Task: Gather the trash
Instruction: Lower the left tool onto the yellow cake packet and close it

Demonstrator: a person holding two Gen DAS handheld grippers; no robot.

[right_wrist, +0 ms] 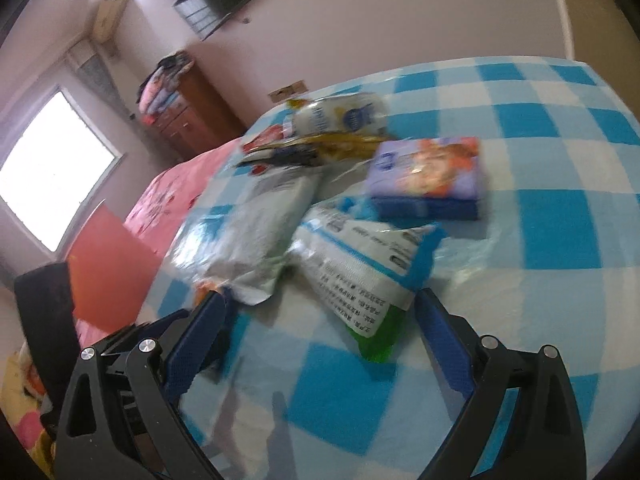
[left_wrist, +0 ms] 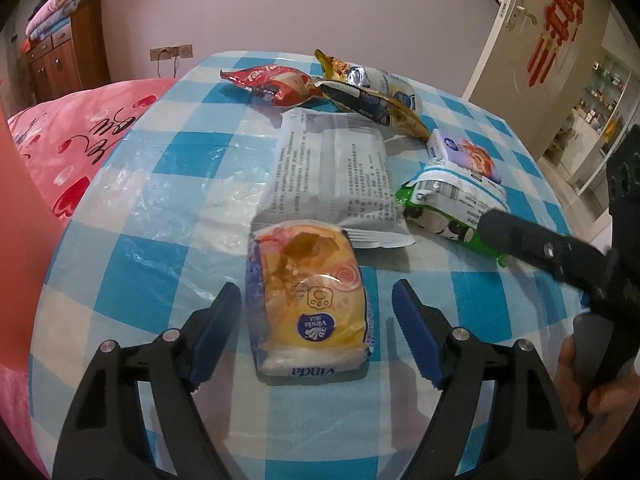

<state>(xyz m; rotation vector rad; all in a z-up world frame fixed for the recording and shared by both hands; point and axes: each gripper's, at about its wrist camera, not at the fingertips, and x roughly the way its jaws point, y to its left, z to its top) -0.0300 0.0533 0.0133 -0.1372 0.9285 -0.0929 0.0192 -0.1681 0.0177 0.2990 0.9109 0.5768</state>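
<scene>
While the trash lies spread on the bench, each line below takes one thing in turn.

Tissue pack: the yellow tissue pack (left_wrist: pixel 310 304) lies flat on the checked cloth (left_wrist: pixel 132 288), between the two fingers of the left claw, not yet touched by them.
Left claw: the left claw (left_wrist: pixel 316 312) is wide apart, one blue pad on each side of the pack, low over the bench (left_wrist: pixel 460 420).
Green bag: the green bag (right_wrist: pixel 360 272) lies near the right claw, its green end toward the fingers.
Right claw: the right claw (right_wrist: pixel 320 320) is spread wide, holding nothing; this view is blurred.
Other trash: a grey bag (left_wrist: pixel 332 176) lies just behind the tissue pack; a purple pack (left_wrist: pixel 464 156), a red wrapper (left_wrist: pixel 276 82) and a gold wrapper (left_wrist: pixel 372 100) lie further back.
Step in hand: I judge it is the approach to the first pick, the left claw lined up on the tissue pack.
Next move: the left claw should go a little forward and down, then close on the long sides of the pack; the pack looks soft, so a mild squeeze is enough.
Bin: no bin or trash sack is seen in either view.
</scene>
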